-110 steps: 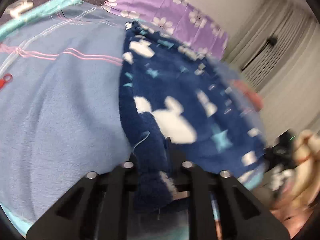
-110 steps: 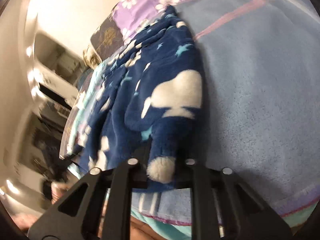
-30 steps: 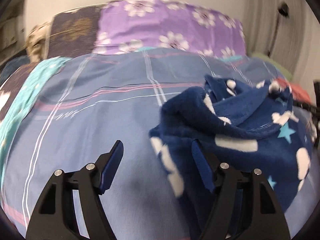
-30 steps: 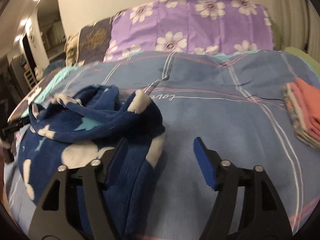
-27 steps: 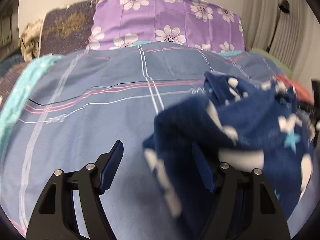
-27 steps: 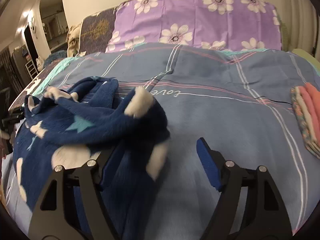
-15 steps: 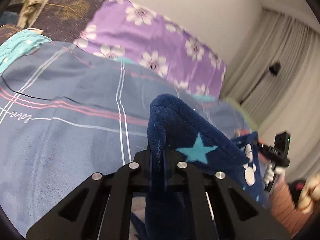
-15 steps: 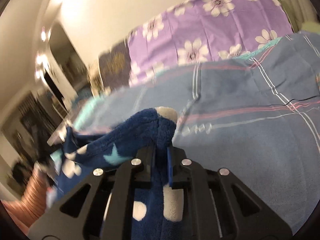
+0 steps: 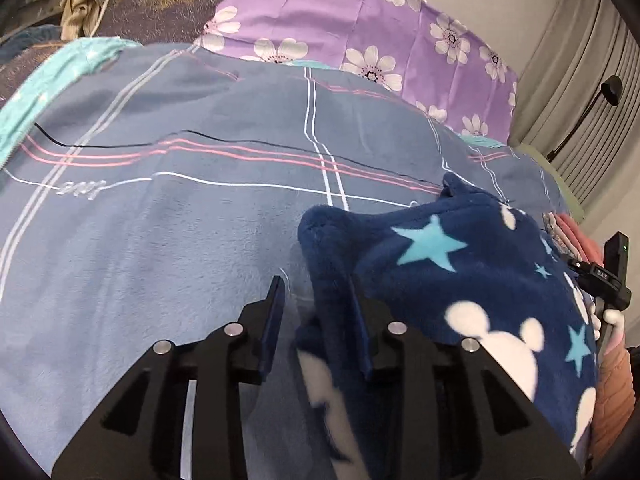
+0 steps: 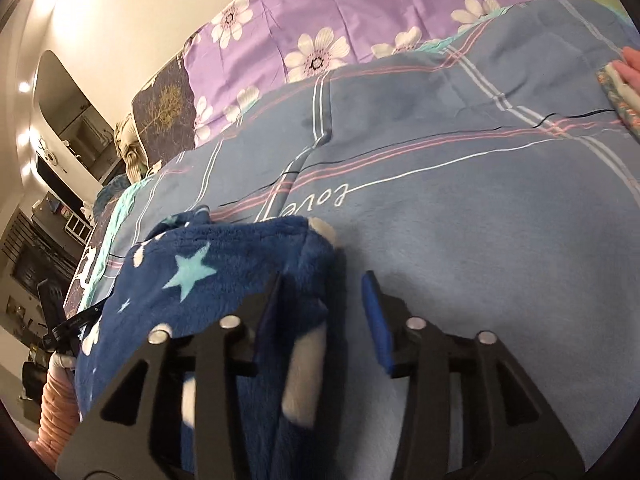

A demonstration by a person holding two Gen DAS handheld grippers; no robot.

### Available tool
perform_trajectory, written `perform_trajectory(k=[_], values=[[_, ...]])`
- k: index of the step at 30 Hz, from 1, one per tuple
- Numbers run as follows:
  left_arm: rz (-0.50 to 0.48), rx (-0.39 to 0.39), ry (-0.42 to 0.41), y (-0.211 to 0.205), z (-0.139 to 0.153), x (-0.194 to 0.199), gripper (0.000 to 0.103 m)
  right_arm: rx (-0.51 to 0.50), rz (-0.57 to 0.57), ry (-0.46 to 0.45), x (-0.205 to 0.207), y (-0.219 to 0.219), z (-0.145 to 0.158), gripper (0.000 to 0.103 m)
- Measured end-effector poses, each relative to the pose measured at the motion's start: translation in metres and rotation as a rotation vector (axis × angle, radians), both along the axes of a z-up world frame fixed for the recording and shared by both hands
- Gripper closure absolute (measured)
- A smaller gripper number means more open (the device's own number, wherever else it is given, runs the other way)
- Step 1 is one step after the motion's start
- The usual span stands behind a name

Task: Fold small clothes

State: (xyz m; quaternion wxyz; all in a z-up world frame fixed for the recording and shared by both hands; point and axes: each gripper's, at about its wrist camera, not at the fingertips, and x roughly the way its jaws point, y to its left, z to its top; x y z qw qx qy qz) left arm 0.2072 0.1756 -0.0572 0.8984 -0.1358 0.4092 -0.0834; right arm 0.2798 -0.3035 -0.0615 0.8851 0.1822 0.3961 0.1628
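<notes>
A navy fleece garment (image 9: 460, 276) with white mouse shapes and light blue stars lies on the blue plaid bedspread (image 9: 180, 220). My left gripper (image 9: 316, 300) is open, with the garment's left corner lying between its fingers. In the right wrist view the same garment (image 10: 224, 276) has its right corner between the open fingers of my right gripper (image 10: 324, 300). The fabric sags loose between the pads.
A stack of folded pink and patterned clothes (image 10: 624, 84) lies at the right of the bed, also seen in the left wrist view (image 9: 572, 232). Purple floral pillows (image 9: 360, 36) line the head of the bed. Curtains (image 9: 592, 92) hang at the right.
Half a second ago both grippers were shut on the garment's corners, holding them up. Now both have opened and the garment has dropped onto the bedspread.
</notes>
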Motion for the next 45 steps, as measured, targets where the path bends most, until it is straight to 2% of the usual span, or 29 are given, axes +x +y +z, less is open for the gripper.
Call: perform_trajectory(k=[3, 6, 7, 9, 11, 12, 14, 16, 18, 21, 25, 27, 28, 29, 31, 34, 36, 37, 43, 44, 45], values=[[0.009, 0.030, -0.044, -0.004, 0.020, -0.016, 0.071, 0.010, 0.012, -0.012, -0.017, -0.013, 0.006, 0.059], [-0.023, 0.134, -0.102, -0.037, 0.054, -0.038, 0.070, -0.006, 0.006, -0.010, -0.031, -0.027, 0.008, 0.059], [-0.043, 0.150, -0.117, -0.050, 0.064, -0.045, 0.066, -0.024, -0.007, -0.006, -0.034, -0.032, 0.007, 0.060], [-0.100, 0.151, -0.141, -0.089, 0.080, -0.058, 0.062, -0.052, -0.033, -0.001, -0.037, -0.043, 0.005, 0.080], [-0.178, 0.164, -0.136, -0.134, 0.088, -0.068, 0.062, -0.019, -0.039, -0.005, -0.039, -0.053, 0.000, 0.086], [-0.241, 0.186, -0.135, -0.170, 0.090, -0.077, 0.059, 0.025, -0.034, -0.009, -0.041, -0.058, -0.005, 0.086], [-0.333, 0.214, -0.135, -0.229, 0.088, -0.091, 0.055, 0.085, 0.011, 0.028, -0.039, -0.063, -0.017, 0.086], [-0.405, 0.240, -0.112, -0.285, 0.081, -0.105, 0.050, 0.089, 0.051, 0.045, -0.042, -0.062, -0.021, 0.086], [-0.456, 0.293, -0.083, -0.336, 0.069, -0.117, 0.048, 0.115, 0.094, 0.034, -0.045, -0.061, -0.019, 0.076], [-0.514, 0.424, -0.096, -0.412, 0.051, -0.135, 0.044, 0.133, 0.145, 0.029, -0.047, -0.057, -0.019, 0.072], [-0.490, 0.635, -0.173, -0.460, 0.038, -0.145, 0.030, 0.136, 0.193, 0.027, -0.051, -0.050, -0.018, 0.065], [-0.478, 0.717, -0.185, -0.469, 0.027, -0.144, 0.030, 0.149, 0.212, 0.024, -0.053, -0.050, -0.017, 0.062], [-0.480, 0.730, -0.175, -0.469, 0.020, -0.141, 0.030, 0.153, 0.214, 0.026, -0.055, -0.050, -0.017, 0.062], [-0.482, 0.722, -0.153, -0.467, 0.016, -0.139, 0.031, 0.162, 0.218, 0.030, -0.055, -0.050, -0.018, 0.062], [-0.464, 0.642, -0.110, -0.451, 0.016, -0.133, 0.049, 0.207, 0.230, 0.043, -0.054, -0.050, -0.020, 0.062], [-0.448, 0.554, -0.083, -0.428, 0.027, -0.133, 0.065, 0.319, 0.250, 0.069, -0.051, -0.054, -0.022, 0.061], [-0.444, 0.496, -0.059, -0.419, 0.030, -0.132, 0.071, 0.432, 0.280, 0.101, -0.049, -0.055, -0.025, 0.052], [-0.443, 0.472, -0.048, -0.415, 0.030, -0.131, 0.072, 0.451, 0.283, 0.110, -0.047, -0.055, -0.026, 0.050], [-0.472, 0.445, -0.049, -0.417, 0.024, -0.130, 0.079, 0.397, 0.266, 0.148, -0.033, -0.032, -0.032, 0.049], [-0.486, 0.445, -0.053, -0.417, 0.024, -0.131, 0.079, 0.402, 0.266, 0.166, -0.028, -0.025, -0.032, 0.055], [-0.502, 0.452, -0.057, -0.419, 0.024, -0.134, 0.080, 0.399, 0.255, 0.185, -0.025, -0.020, -0.031, 0.079]])
